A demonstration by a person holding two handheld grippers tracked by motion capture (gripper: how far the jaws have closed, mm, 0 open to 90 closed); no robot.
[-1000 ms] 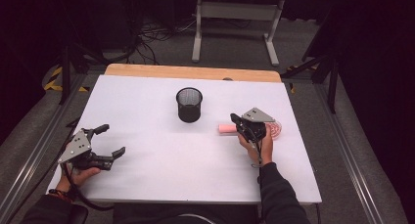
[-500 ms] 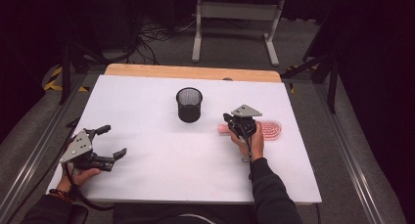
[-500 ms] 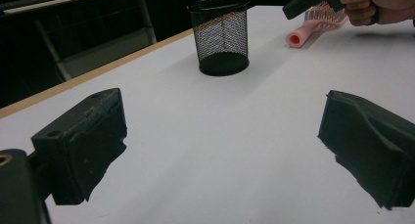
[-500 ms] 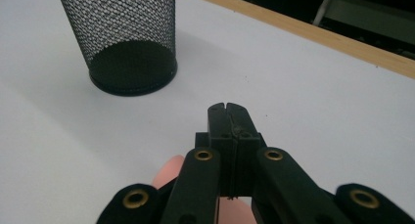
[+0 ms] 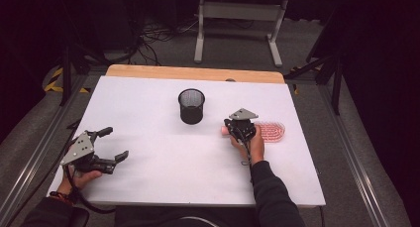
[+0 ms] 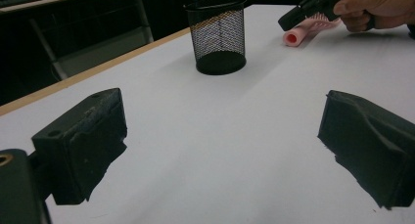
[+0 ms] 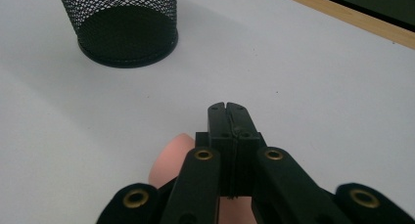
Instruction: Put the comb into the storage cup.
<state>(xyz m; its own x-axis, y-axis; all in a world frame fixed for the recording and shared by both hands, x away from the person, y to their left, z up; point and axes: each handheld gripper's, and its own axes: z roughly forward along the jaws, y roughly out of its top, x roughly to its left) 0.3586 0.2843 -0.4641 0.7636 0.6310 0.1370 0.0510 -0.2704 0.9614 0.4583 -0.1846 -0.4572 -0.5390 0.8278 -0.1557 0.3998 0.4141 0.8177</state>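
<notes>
A pink hairbrush (image 5: 272,131) lies flat on the white table (image 5: 163,182), right of a black mesh cup (image 5: 191,105), with its round handle end (image 6: 292,37) pointing toward the cup. My right gripper (image 5: 232,126) hovers just over that handle, its jaws pressed together with nothing between them. In the right gripper view the shut tips (image 7: 227,109) sit above the pink handle (image 7: 169,160), and the mesh cup (image 7: 122,23) stands ahead at the upper left. My left gripper (image 5: 115,143) rests open near the table's left front, empty, and faces the mesh cup (image 6: 218,33).
A strip of bare wood (image 5: 198,73) runs along the table's far edge. Beyond it stand a metal frame's legs (image 5: 237,24) and cables on the floor. A metal rail (image 5: 356,162) runs along the right side.
My right gripper has moved left and slightly down, from above the brush head to over its handle. The left gripper has stayed put.
</notes>
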